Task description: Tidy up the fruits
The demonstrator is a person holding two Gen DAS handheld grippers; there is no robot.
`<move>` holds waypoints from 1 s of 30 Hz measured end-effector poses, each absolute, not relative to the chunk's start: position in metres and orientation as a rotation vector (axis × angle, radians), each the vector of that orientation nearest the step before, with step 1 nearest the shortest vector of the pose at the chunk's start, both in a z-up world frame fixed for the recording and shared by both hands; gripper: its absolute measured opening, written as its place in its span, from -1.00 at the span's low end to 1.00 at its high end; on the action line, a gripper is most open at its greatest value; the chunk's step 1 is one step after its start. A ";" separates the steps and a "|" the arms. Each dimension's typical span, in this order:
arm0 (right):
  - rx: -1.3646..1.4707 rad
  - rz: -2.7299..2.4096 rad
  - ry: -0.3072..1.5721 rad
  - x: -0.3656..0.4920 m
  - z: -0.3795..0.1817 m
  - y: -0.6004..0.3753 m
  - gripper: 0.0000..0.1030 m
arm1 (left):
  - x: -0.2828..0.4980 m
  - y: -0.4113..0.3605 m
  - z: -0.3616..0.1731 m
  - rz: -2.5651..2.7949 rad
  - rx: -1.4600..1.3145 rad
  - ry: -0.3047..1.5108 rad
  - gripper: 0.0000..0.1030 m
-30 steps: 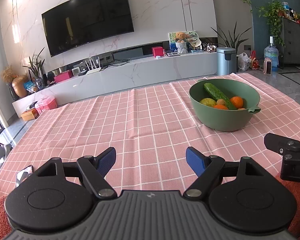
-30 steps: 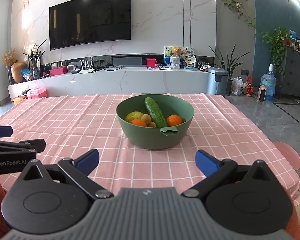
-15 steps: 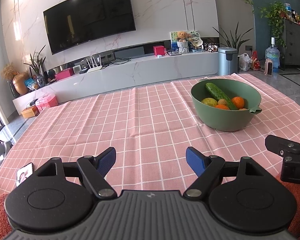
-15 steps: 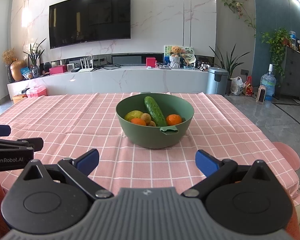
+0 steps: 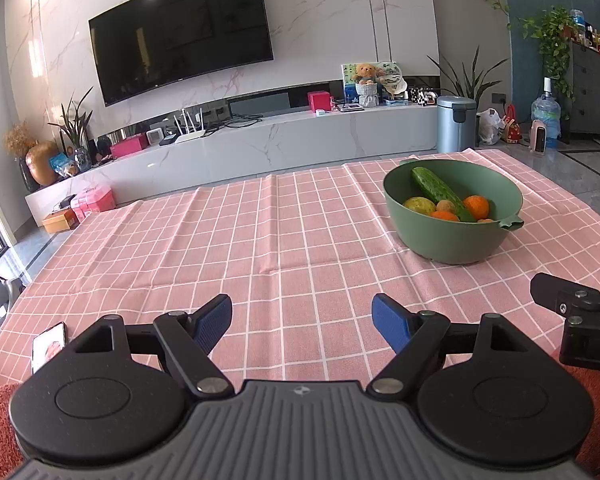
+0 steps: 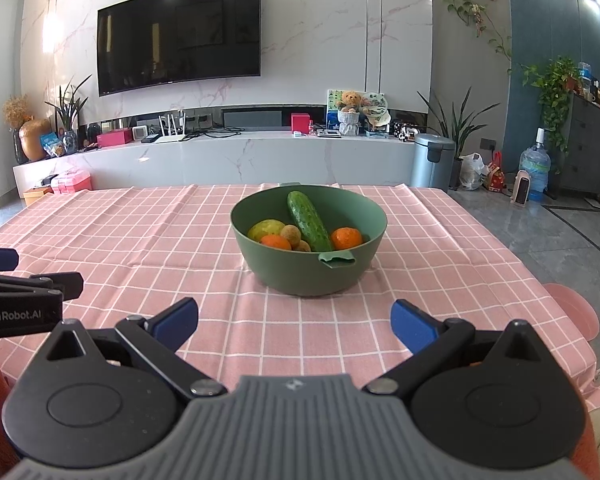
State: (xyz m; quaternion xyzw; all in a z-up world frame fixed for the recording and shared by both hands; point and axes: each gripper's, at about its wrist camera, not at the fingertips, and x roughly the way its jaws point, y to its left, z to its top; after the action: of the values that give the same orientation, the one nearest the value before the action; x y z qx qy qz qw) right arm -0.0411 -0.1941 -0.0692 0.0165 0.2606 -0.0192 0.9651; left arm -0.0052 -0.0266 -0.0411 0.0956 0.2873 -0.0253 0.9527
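Nearest the lens, left gripper (image 5: 302, 320) low over the pink checked cloth, fingers spread wide, nothing between them. Same on the other side: right gripper (image 6: 294, 322) gaping and bare, squared up on the green bowl (image 6: 300, 276). Phone (image 5: 48, 346) flat at the near left edge of the worktop (image 5: 260, 256).

Further out, all the produce heaped inside the bowl: cucumber (image 6: 309, 221) slanted across the pile, yellow-green fruit (image 6: 265, 229) at left, oranges (image 6: 346, 238) front and right, small brown fruits (image 6: 290, 235) tucked between. Nothing loose on the cloth in either view.

Fits two readings: fruit gathered in and done, or a bowl waiting to be sorted out. No telling which. For any pick from that heap: down from above, across a fruit's widest part, gentle squeeze, clear of the cucumber.

Beyond, TV console (image 6: 236, 152) and wall.
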 end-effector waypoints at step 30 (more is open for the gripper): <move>0.024 -0.041 0.535 -0.042 -0.070 -0.194 0.91 | -0.010 -0.032 -0.034 -0.064 0.179 0.573 0.81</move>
State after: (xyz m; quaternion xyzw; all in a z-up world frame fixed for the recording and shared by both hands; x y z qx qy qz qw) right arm -0.0418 -0.1939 -0.0705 0.0119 0.2641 -0.0203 0.9642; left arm -0.0100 -0.0322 -0.0343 0.0882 0.2821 -0.0317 0.9548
